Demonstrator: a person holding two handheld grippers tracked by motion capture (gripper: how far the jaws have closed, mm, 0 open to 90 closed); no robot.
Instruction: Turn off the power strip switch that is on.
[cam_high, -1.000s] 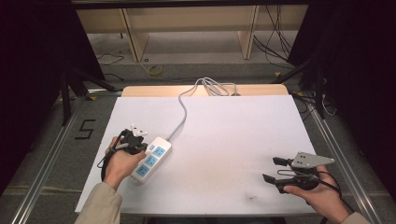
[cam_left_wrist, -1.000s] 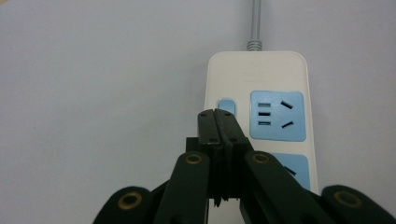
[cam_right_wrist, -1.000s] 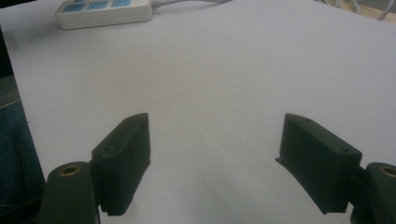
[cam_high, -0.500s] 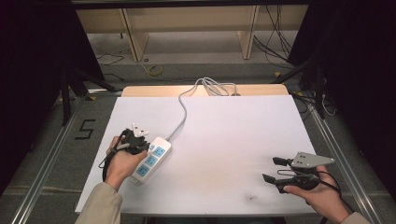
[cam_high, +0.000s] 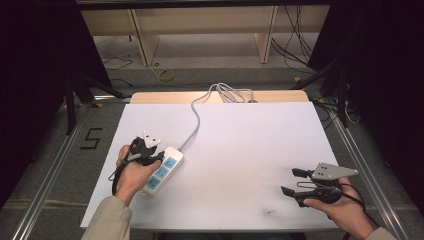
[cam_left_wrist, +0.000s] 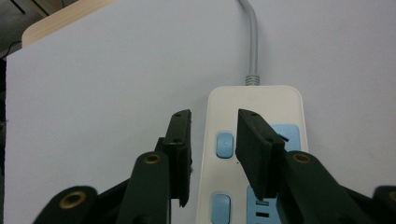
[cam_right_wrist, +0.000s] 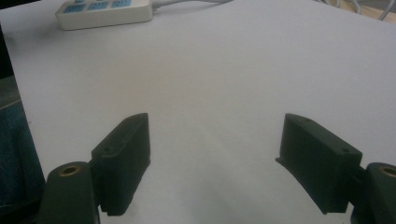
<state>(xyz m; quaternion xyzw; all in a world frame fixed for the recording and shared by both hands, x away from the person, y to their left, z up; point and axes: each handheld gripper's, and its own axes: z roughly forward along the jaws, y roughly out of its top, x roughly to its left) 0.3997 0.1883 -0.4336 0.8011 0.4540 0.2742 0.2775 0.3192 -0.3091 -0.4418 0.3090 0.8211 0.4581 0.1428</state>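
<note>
A white power strip (cam_high: 162, 170) with blue sockets lies at the table's left; its grey cable (cam_high: 195, 117) runs toward the far edge. My left gripper (cam_high: 155, 156) hovers over the strip's left edge, jaws a narrow gap apart with nothing between them. In the left gripper view the strip (cam_left_wrist: 254, 100) lies under the left gripper (cam_left_wrist: 214, 116), and its cable (cam_left_wrist: 253, 37) leads away. Over bare table at the near right, my right gripper (cam_high: 290, 181) is wide open. The right gripper view has the right gripper (cam_right_wrist: 215, 121) empty and the strip (cam_right_wrist: 105, 11) far off.
A white sheet (cam_high: 250, 140) covers the table, with a wooden strip (cam_high: 165, 97) showing at its far edge. The cable coils there (cam_high: 230, 92). Metal rails (cam_high: 50, 165) flank the table. Wooden shelving (cam_high: 200, 20) stands beyond on the floor.
</note>
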